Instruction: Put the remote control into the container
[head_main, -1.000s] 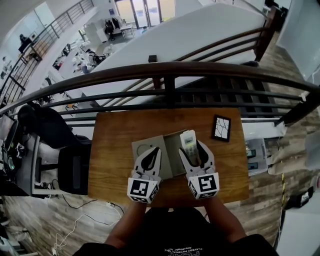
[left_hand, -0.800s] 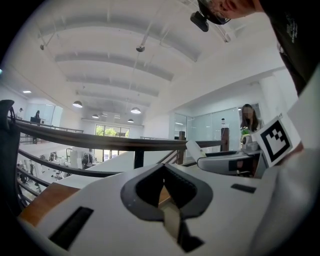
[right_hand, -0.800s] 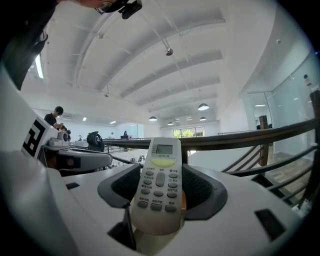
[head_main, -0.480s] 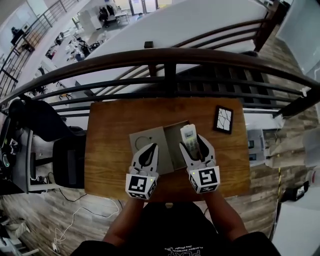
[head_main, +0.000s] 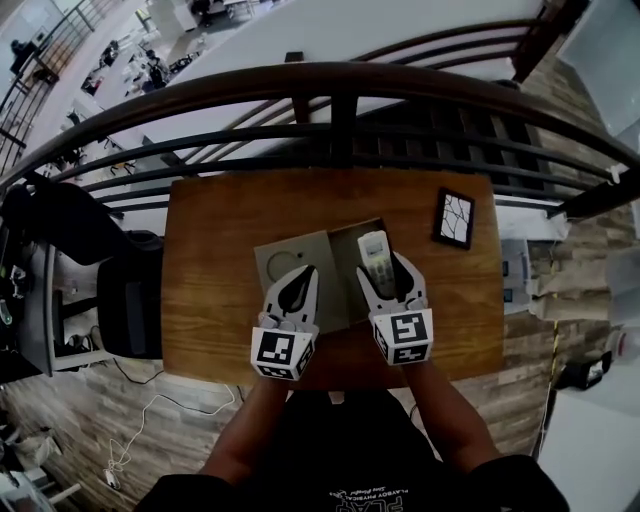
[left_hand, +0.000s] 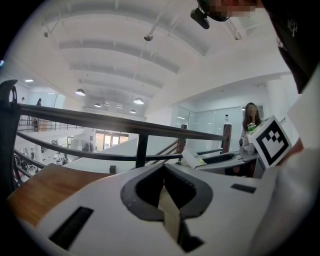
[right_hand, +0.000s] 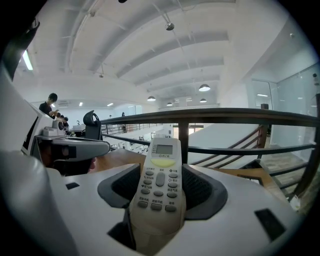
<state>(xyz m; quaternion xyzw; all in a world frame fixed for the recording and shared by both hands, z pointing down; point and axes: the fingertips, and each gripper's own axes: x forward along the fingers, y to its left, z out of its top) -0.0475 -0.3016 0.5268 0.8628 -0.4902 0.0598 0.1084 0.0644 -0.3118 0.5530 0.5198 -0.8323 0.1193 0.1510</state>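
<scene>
A white remote control (head_main: 374, 262) with a small screen and grey buttons (right_hand: 159, 182) is clamped lengthwise in my right gripper (head_main: 385, 278), its screen end pointing away from me. It hangs over the right side of a grey-beige cardboard container (head_main: 343, 262) at the table's middle. The container's lid (head_main: 288, 265) lies folded out to the left. My left gripper (head_main: 296, 292) is shut on a thin beige edge of the container flap (left_hand: 170, 215). The two grippers sit side by side, and the right gripper (left_hand: 220, 160) shows in the left gripper view.
The wooden table (head_main: 215, 250) stands against a dark metal railing (head_main: 340, 85) with a drop behind it. A small black framed tile (head_main: 453, 217) lies at the table's far right. A dark office chair (head_main: 125, 300) stands off the table's left edge.
The head view has shifted a little. Both grippers keep their hold; the remote stays over the container's right side.
</scene>
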